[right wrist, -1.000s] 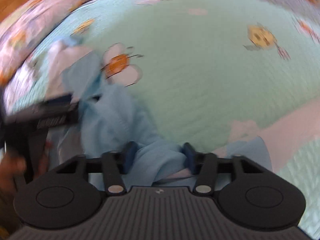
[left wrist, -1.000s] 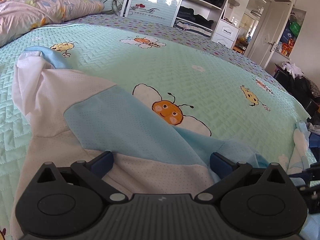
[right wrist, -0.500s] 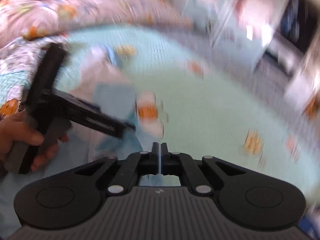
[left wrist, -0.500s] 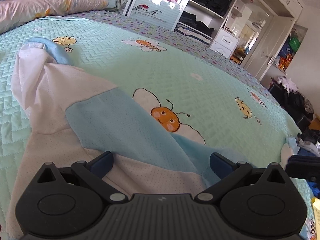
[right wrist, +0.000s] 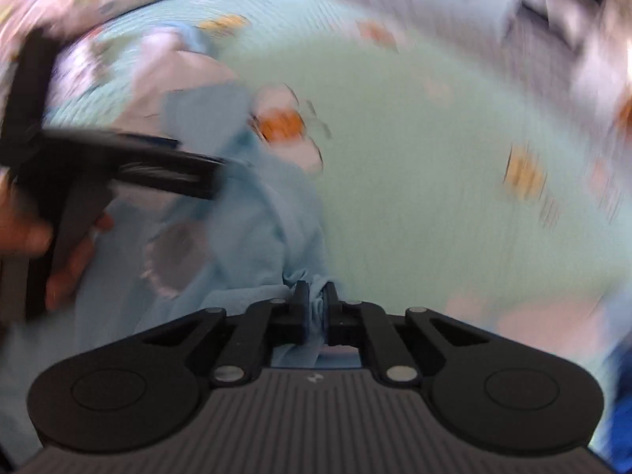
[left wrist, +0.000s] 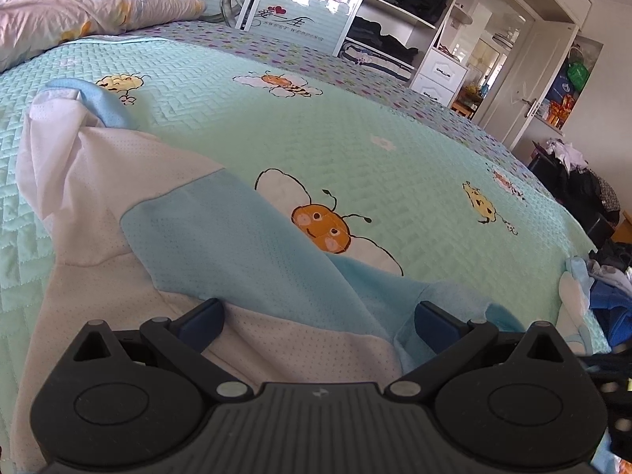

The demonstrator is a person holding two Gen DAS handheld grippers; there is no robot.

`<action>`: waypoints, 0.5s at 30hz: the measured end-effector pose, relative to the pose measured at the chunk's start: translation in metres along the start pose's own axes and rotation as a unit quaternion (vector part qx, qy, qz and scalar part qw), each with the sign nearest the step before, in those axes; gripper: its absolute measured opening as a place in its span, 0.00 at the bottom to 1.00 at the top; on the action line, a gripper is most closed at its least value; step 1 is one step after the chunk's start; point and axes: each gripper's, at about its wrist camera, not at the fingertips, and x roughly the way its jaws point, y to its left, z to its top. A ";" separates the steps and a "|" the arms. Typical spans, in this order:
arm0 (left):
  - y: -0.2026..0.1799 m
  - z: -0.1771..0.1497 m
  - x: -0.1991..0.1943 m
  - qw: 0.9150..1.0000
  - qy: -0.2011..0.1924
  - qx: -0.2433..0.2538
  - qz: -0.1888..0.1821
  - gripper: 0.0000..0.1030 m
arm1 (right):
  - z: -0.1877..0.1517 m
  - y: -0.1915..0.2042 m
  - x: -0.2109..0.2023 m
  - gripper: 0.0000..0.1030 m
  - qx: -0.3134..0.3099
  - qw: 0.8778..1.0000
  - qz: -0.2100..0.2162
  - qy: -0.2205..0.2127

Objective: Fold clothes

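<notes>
Pillow (left wrist: 79,4) sat at 10 o'clock in the left wrist view, at the head of the bed (left wrist: 355,150). Quilt was mint green with cartoon bees.

Shirt (left wrist: 166,245), white and light-blue mesh, lay crumpled on the quilt from 9 o'clock down to 6 o'clock in that view. A sleeve with a blue cuff pointed up toward 10 o'clock. Its blue panel partly covered the orange bee (left wrist: 322,227) near centre.

Left gripper (left wrist: 318,318) was wide open, holding nothing. Its blue pads (left wrist: 201,318) sat over the shirt, one on either side of the white lower band. Couldn't tell if they touched the cloth.

Wardrobe (left wrist: 399,12) stood open at 1 o'clock, dark clothes on its shelves. More clothes (left wrist: 608,304) were heaped off the bed edge at 3 o'clock.

Right wrist view was heavily motion-blurred. A hand (right wrist: 47,241) at 9 o'clock held the left gripper's handle, its black body reaching over the shirt (right wrist: 252,213).

Right gripper (right wrist: 315,306) was clamped nearly closed on a bunched fold of blue shirt fabric, at 6 o'clock just above the gripper body. The cloth ran up from the pinch toward 10 o'clock. Everything at 3 o'clock was too smeared to read.
</notes>
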 end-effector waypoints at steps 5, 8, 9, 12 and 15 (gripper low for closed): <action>0.006 0.004 -0.012 0.999 -0.039 -0.026 -0.005 0.99 | 0.014 0.036 -0.050 0.06 -0.151 0.972 -0.120 -0.130; 0.010 0.007 -0.019 0.997 -0.063 -0.042 -0.009 0.99 | 0.030 0.023 -0.049 0.06 -0.191 0.946 -0.188 -0.182; 0.012 0.008 -0.021 0.996 -0.071 -0.047 -0.010 0.99 | 0.031 0.015 -0.046 0.07 -0.195 0.936 -0.208 -0.207; 0.009 0.009 -0.020 0.996 -0.076 -0.041 -0.003 0.99 | 0.023 -0.013 -0.017 0.17 -0.191 0.921 -0.245 -0.235; 0.005 0.008 -0.010 0.999 -0.046 -0.025 0.002 0.99 | 0.007 -0.055 0.035 0.34 -0.127 0.965 -0.200 -0.110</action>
